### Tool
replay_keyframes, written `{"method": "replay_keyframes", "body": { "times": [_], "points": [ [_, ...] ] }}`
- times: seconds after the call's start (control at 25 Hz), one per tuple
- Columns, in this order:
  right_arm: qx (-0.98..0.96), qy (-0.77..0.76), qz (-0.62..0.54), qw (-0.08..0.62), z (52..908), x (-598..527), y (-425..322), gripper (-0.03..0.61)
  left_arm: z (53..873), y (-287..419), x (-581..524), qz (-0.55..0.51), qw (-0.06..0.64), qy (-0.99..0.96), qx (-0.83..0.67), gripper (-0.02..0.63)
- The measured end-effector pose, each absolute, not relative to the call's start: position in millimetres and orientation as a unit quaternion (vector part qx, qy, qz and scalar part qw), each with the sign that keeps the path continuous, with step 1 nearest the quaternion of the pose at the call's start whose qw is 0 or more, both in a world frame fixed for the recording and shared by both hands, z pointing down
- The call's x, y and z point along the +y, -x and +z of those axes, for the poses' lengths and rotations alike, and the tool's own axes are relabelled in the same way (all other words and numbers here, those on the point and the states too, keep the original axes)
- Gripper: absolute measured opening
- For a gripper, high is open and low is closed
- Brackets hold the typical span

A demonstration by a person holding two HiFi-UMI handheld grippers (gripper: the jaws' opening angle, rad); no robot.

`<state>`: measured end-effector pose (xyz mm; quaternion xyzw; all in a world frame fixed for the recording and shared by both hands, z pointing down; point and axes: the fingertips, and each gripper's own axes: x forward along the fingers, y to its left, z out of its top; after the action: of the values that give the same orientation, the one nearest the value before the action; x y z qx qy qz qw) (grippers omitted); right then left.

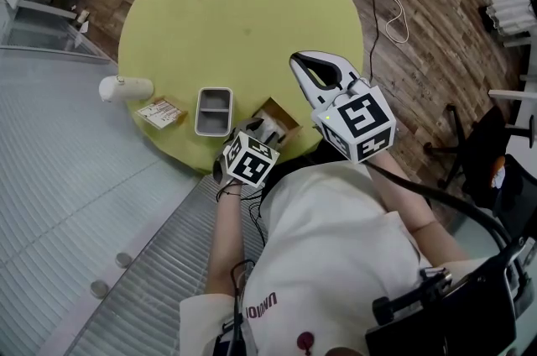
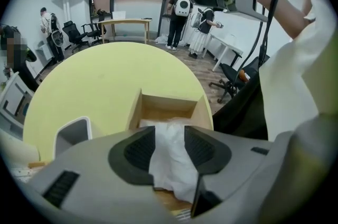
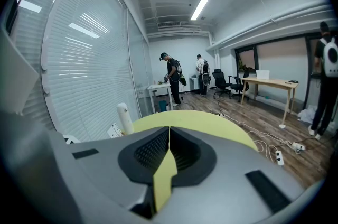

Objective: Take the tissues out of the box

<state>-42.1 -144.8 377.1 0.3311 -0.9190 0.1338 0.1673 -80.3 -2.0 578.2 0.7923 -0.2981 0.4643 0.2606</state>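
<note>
- Left gripper view: the left gripper point(image 2: 169, 131) was recorded clamped on a bunched white tissue point(image 2: 171, 160), directly above the open cardboard box point(image 2: 168, 106).
- The right gripper point(image 3: 169, 129) was noted with jaws pressed together, empty, raised to the right of the box.
- A grey tray point(image 1: 213, 111) was logged just left of the box, on the yellow table point(image 1: 243, 10).

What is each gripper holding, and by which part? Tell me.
Left gripper: crumpled white tissue, pinched at its bunched middle above the open brown cardboard box. Right gripper: nothing, jaws shut.
</note>
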Motion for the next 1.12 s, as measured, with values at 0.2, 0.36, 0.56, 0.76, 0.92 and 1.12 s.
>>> {"method": "replay_keyframes", "body": {
  "times": [0.2, 0.36, 0.56, 0.76, 0.92, 1.12],
  "points": [
    [-0.918, -0.335, 0.134, 0.168, 377, -146, 40, 0.021, 584, 80, -1, 0.484, 0.262, -0.784, -0.287, 0.18],
    [-0.916, -0.338, 0.135, 0.168, 377, -148, 38, 0.021, 587, 80, -1, 0.491, 0.26, -0.781, -0.285, 0.179],
    [-0.914, -0.343, 0.137, 0.167, 378, -149, 35, 0.02, 589, 80, 0, 0.5, 0.255, -0.777, -0.284, 0.179],
    [-0.914, -0.344, 0.139, 0.167, 378, -148, 35, 0.021, 592, 80, 1, 0.51, 0.249, -0.772, -0.286, 0.178],
    [-0.914, -0.344, 0.141, 0.166, 379, -149, 34, 0.02, 594, 80, 0, 0.514, 0.247, -0.769, -0.291, 0.166],
    [-0.914, -0.344, 0.141, 0.166, 379, -149, 35, 0.02, 596, 81, 0, 0.517, 0.252, -0.766, -0.288, 0.149]
  ]
}}
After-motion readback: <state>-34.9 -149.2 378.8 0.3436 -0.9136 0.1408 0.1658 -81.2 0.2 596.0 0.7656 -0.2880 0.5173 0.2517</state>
